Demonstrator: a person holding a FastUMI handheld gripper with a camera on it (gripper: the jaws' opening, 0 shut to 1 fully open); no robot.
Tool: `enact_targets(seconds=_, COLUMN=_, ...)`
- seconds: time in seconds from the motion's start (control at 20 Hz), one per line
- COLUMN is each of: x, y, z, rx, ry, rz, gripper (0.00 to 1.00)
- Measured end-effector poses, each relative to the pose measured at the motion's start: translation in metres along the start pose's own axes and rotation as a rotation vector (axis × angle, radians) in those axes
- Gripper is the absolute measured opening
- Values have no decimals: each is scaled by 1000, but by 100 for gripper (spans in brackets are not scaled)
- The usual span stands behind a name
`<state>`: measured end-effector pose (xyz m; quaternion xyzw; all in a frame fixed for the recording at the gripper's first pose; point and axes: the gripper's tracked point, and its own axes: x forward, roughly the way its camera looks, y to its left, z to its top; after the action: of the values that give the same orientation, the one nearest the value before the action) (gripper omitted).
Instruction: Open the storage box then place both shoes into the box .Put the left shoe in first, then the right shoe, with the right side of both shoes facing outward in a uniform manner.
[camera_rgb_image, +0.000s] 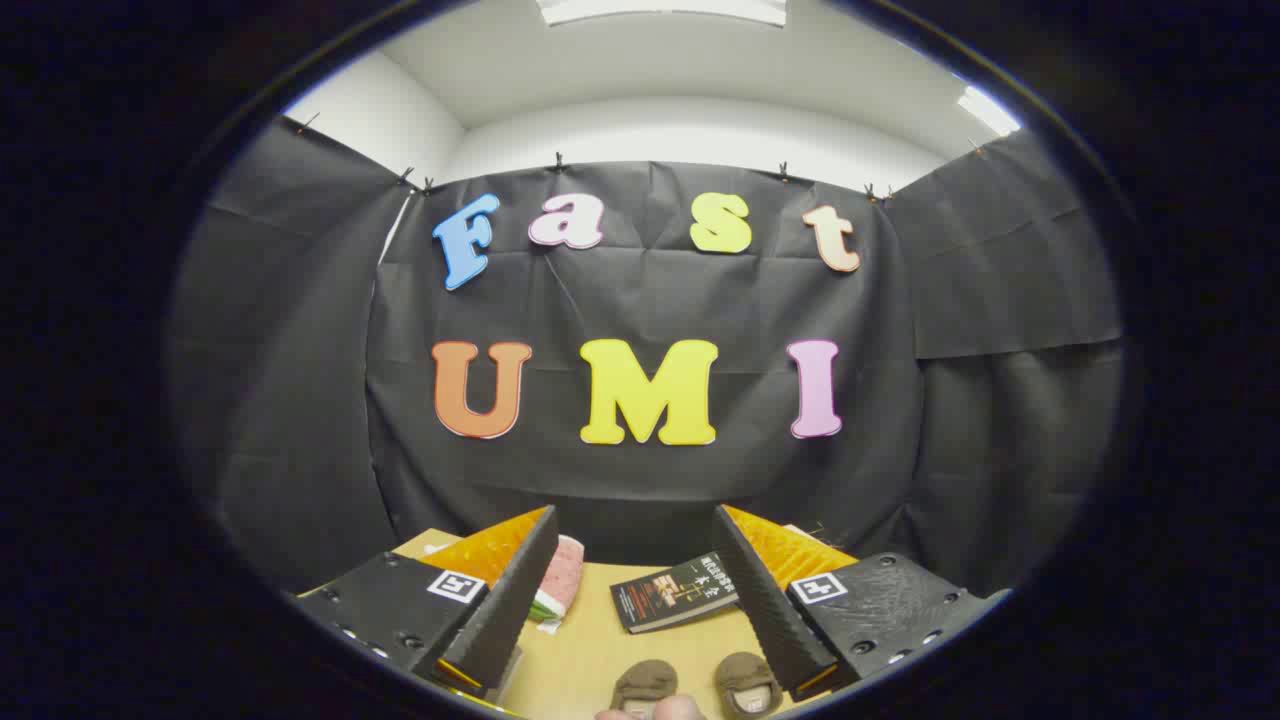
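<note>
Between spread fingers (640, 545): 2 shoes (700, 685), untouched.

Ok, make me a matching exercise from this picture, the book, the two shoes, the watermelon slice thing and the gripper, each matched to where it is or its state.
Things:
1. book
2. two brown shoes
3. watermelon-slice item
4. gripper

Places or states:
A. side by side on the table, low between the fingers
B. open, holding nothing
C. dark cover, lying flat on the table beyond the shoes
D. right beside the left finger

Pairs: 1-C, 2-A, 3-D, 4-B
</note>
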<state>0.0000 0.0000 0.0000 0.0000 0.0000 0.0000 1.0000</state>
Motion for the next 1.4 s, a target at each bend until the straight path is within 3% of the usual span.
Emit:
enact_targets(seconds=1.0, x=2, y=15, z=-7, rx=5, ry=6, rz=61, gripper=95)
enact_targets(seconds=1.4, x=-9, y=42, z=-52, rx=67, ry=92, rz=150, gripper=95)
